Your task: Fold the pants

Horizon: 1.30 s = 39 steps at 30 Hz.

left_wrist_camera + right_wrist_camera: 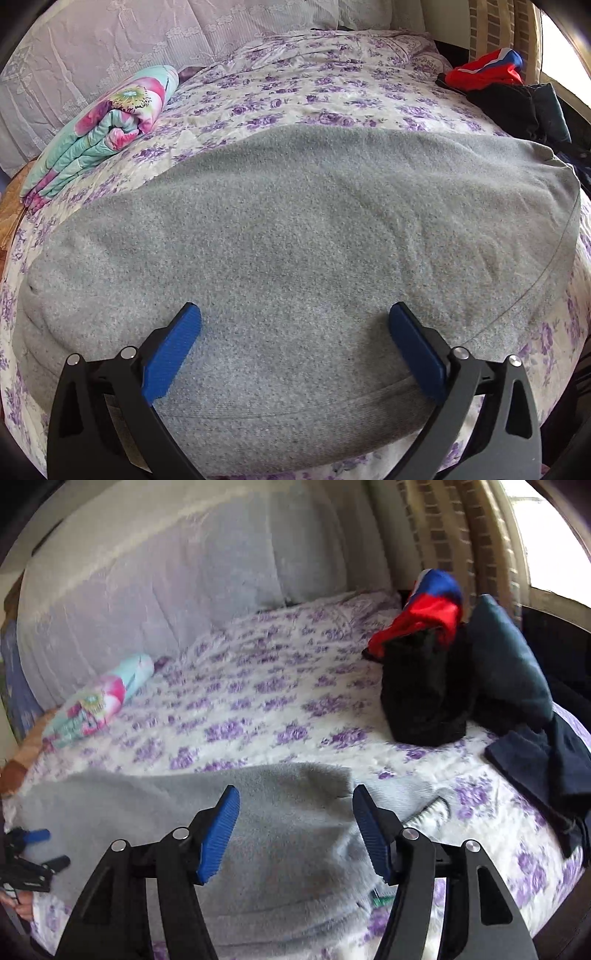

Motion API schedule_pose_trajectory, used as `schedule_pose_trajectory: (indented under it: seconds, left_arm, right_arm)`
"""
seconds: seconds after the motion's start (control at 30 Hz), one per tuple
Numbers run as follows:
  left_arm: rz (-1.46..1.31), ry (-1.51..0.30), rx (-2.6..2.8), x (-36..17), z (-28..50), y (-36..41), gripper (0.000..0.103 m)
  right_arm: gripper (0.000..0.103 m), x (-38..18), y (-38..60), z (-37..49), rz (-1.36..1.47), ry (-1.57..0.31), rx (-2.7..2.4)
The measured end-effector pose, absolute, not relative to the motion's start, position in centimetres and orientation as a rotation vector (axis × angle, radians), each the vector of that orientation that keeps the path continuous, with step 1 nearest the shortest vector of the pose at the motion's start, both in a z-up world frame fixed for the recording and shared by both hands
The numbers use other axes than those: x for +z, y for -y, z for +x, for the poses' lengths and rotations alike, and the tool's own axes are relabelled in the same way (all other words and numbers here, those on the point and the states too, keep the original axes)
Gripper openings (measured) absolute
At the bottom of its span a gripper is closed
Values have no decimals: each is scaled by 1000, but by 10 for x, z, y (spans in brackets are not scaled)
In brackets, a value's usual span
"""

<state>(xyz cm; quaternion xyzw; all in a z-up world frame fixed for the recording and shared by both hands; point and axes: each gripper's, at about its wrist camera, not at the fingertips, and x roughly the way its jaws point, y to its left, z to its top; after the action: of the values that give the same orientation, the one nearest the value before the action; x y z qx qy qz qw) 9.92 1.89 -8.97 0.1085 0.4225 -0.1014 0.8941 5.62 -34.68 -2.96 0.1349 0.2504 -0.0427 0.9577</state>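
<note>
Pants (295, 236) lie crosswise under and ahead of the left gripper (295, 347), jaws wide, empty. Right gripper (295, 830), half-open and empty, hangs over their end.

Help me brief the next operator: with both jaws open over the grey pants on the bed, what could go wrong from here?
1. The left gripper hovers over the flat middle of the pants, with no edge between its jaws; closing there may pinch the bedspread too.
2. The right gripper view is blurred, so its aim at the pants' right end is uncertain.
3. The dark clothes lie close by and could snag.
</note>
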Motion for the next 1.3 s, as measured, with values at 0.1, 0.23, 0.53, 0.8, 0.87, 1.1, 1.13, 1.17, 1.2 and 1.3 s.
schedule_pose_trajectory:
  seconds: [0.1,0.23,0.53,0.8,0.87,1.1,1.13,1.17,1.2,1.3]
  left_arm:
    - [241,-874,-204,-90,100,-16,99]
    - [237,-871,-212,-91,99,-18,99]
    - [282,-796,-231,-76,90,-10,99]
    - [272,-694,-430,-59,68,34,99]
    - [303,-702,-443,-69,67,44,99]
    - [193,-787,-459,-87,83,34,99]
    - [164,-810,-453,-90,88,30,99]
    - [140,-825,-454,-92,92,26,99]
    - [121,-831,-455,-93,94,24,99]
    - [135,-820,-445,-94,91,25,99]
  right_arm:
    - [64,-39,347,40,325,-464,-12]
    - [57,-86,328,41,108,-614,-50]
    - [64,-63,375,11,439,-541,-71]
    - [42,-101,425,17,803,-556,-91]
    - [25,-110,439,12,906,-532,-80]
    - [14,-118,454,16,990,-529,-68]
    - [18,-116,452,20,969,-540,-68]
    - [20,-115,449,25,941,-550,-72]
    - [19,-112,446,30,917,-561,-80]
    - [7,-103,443,38,801,-566,-97]
